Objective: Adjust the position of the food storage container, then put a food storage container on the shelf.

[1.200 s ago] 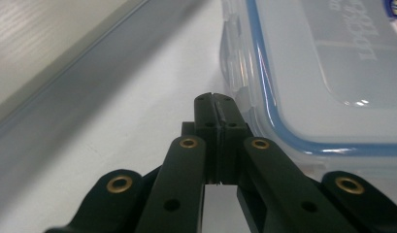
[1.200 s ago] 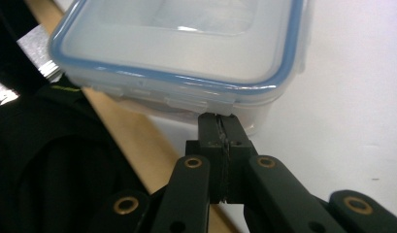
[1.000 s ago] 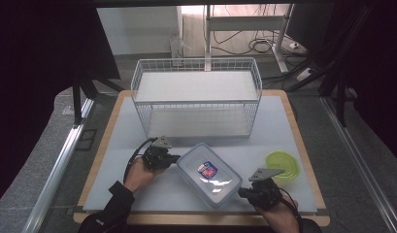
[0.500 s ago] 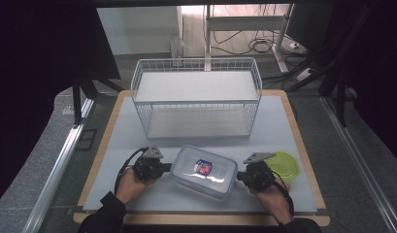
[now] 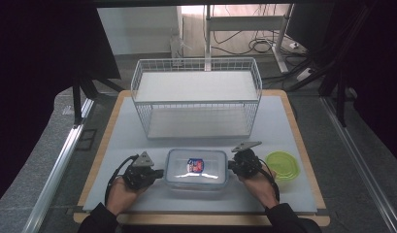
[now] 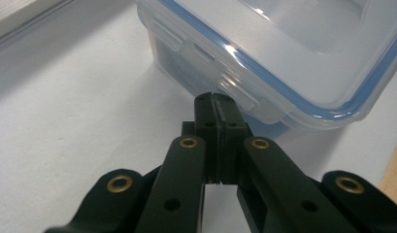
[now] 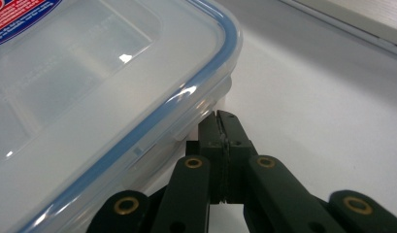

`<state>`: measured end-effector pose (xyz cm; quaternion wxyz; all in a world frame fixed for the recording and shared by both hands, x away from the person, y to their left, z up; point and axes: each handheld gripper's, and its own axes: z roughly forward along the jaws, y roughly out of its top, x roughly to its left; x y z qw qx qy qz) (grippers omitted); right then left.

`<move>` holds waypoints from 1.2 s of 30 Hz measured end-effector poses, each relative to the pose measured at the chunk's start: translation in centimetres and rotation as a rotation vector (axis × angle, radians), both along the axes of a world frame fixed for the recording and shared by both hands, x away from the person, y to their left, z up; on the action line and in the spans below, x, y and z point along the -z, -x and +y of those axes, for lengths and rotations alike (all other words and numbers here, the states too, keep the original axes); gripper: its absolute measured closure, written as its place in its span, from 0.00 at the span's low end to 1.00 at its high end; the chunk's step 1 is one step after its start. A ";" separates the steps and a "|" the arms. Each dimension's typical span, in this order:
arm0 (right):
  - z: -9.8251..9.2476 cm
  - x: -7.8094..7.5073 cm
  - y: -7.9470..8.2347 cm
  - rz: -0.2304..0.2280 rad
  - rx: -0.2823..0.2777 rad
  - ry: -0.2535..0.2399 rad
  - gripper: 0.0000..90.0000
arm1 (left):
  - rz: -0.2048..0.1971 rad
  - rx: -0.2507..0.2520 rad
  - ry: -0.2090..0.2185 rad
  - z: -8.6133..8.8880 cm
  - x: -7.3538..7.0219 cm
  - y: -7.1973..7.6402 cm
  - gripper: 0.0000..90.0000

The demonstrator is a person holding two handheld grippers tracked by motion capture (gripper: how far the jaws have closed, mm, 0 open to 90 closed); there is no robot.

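Note:
A clear plastic container (image 5: 197, 169) with a blue-sealed lid and a red and blue label lies on the white mat, its long side along the table's front edge. My left gripper (image 5: 161, 173) is shut with nothing between its jaws, and its tips rest against the container's left end. In the left gripper view those tips (image 6: 217, 99) sit at a latch flap of the container (image 6: 283, 53). My right gripper (image 5: 231, 166) is shut too, at the right end. In the right gripper view its tips (image 7: 223, 116) are tucked just under the lid rim of the container (image 7: 89, 87).
A white wire basket (image 5: 196, 97) stands behind the container at mid-table. A lime green lid (image 5: 283, 166) lies on the mat just right of my right hand. The white mat (image 5: 128, 141) lies on a wooden board with edges close on both sides.
The container has turned from a diagonal lie to square with the table's front edge. My left gripper came nearer the front edge and my right gripper moved away from it, both staying at the container's ends.

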<state>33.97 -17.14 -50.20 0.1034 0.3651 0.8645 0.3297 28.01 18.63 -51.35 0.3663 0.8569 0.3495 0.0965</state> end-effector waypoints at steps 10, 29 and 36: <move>-0.2 -0.1 0.0 -0.033 -0.002 0.010 0.96 | -0.009 0.009 0.003 0.1 0.0 0.1 0.96; -3.5 -2.4 2.9 -0.093 0.020 -0.023 0.47 | -0.068 -0.116 0.097 3.3 0.1 1.7 0.16; -4.3 -2.7 2.9 -0.088 0.009 -0.079 0.25 | -0.131 -0.125 0.120 3.8 0.0 1.5 0.04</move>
